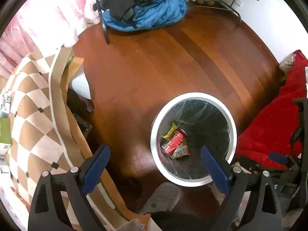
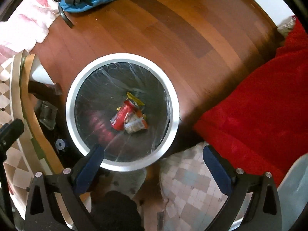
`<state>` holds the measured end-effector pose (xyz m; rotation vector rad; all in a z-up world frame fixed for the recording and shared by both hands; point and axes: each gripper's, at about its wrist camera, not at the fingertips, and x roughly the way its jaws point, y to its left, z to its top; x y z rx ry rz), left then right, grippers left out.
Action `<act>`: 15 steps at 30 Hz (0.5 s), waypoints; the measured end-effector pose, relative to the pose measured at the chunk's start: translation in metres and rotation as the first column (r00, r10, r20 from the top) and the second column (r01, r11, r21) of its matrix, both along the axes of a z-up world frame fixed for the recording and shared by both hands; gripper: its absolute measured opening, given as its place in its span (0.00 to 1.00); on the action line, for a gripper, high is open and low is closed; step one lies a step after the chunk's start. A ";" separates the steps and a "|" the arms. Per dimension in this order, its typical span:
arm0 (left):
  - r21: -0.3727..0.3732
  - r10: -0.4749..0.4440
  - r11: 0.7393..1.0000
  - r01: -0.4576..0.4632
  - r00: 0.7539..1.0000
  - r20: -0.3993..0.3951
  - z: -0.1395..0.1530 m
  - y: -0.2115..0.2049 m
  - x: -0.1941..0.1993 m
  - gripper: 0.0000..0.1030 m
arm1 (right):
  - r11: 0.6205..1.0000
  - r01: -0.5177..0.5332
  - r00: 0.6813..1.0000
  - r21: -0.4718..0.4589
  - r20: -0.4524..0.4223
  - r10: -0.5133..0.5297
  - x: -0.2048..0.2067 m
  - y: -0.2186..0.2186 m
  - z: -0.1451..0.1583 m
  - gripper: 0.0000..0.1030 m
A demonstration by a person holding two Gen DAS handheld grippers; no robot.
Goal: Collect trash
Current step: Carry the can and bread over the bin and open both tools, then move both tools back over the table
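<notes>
A round trash bin with a silver rim (image 1: pixel 193 94) and a clear liner stands on the wooden floor. At its bottom lie a red drink can (image 1: pixel 174 140), a yellow wrapper (image 1: pixel 170 131) and a printed snack packet (image 1: pixel 180 152). My left gripper (image 1: pixel 155 149) is open above the bin's left edge with nothing between its blue pads. In the right wrist view the bin rim (image 2: pixel 123 56) is almost straight below, with the can (image 2: pixel 123 114), wrapper (image 2: pixel 134 98) and packet (image 2: pixel 136 124) inside. My right gripper (image 2: pixel 153 150) hangs open and empty over the bin's near rim.
A checkered tablecloth (image 1: pixel 28 115) on a table edge lies left of the bin. A red blanket (image 1: pixel 269 130) is on the right. A blue jacket pile (image 1: pixel 150 13) and a black metal leg (image 1: pixel 102 19) sit at the far side. A grey slipper (image 1: pixel 163 198) is near me.
</notes>
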<state>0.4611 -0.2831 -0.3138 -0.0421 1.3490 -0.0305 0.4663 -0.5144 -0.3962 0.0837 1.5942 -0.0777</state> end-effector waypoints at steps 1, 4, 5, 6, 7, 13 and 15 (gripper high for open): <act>0.002 -0.002 1.000 0.002 1.000 0.004 0.002 0.001 -0.001 0.93 | 1.000 0.005 1.000 -0.003 0.003 -0.005 -0.001 -0.002 0.003 1.00; 0.013 -0.003 1.000 0.002 1.000 0.022 0.009 0.005 0.001 0.93 | 1.000 0.011 1.000 -0.010 0.016 -0.011 -0.002 -0.003 0.016 1.00; 0.018 -0.003 1.000 0.002 1.000 0.030 0.014 0.004 0.000 0.93 | 1.000 0.011 1.000 -0.008 0.022 -0.010 -0.003 -0.004 0.021 1.00; 0.020 -0.002 1.000 0.002 0.999 0.038 0.018 0.003 0.000 0.93 | 1.000 0.009 1.000 -0.006 0.027 -0.009 -0.004 -0.006 0.026 1.00; 0.019 -0.003 1.000 0.002 0.999 0.050 0.025 0.003 -0.002 0.93 | 1.000 0.008 0.999 -0.004 0.033 -0.008 -0.005 -0.006 0.032 1.00; 0.034 -0.008 0.999 0.004 0.992 0.123 0.068 0.007 -0.015 0.93 | 1.000 0.000 0.997 0.022 0.080 -0.001 -0.014 -0.003 0.074 1.00; 0.035 -0.009 0.999 0.004 0.989 0.150 0.084 0.009 -0.021 0.93 | 1.000 -0.002 0.993 0.026 0.114 -0.001 -0.018 -0.002 0.093 1.00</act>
